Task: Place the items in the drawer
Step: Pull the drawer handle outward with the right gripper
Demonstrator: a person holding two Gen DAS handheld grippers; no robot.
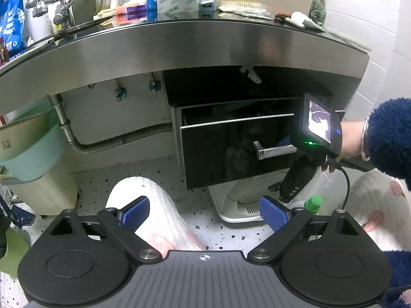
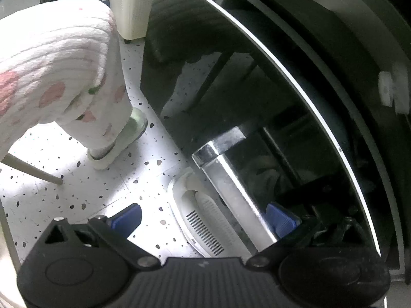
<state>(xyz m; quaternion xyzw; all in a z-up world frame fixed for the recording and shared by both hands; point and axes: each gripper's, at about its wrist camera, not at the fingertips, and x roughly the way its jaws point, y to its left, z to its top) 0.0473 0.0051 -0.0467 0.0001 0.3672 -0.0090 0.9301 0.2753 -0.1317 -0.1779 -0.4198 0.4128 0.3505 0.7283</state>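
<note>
Left tool (image 1: 204,211) spread wide, empty, above floor (image 1: 159,174). Right tool (image 2: 204,218) spread around metal handle (image 2: 231,184) of black drawer (image 1: 231,151), slightly pulled out, not clenched.

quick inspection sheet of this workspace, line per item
surface: steel-fronted counter, crowded on top
job's things: black drawer partly pulled out; chrome handle straddled by the right gripper
clutter: tape roll, metal cup, comb, blue packet
grippers: left gripper open, empty, away from the drawer; right gripper open, one finger behind the handle
cables: black cable hanging from the right gripper
surroundings: speckled floor, corrugated drain hose, bin, white appliance under the drawer
</note>
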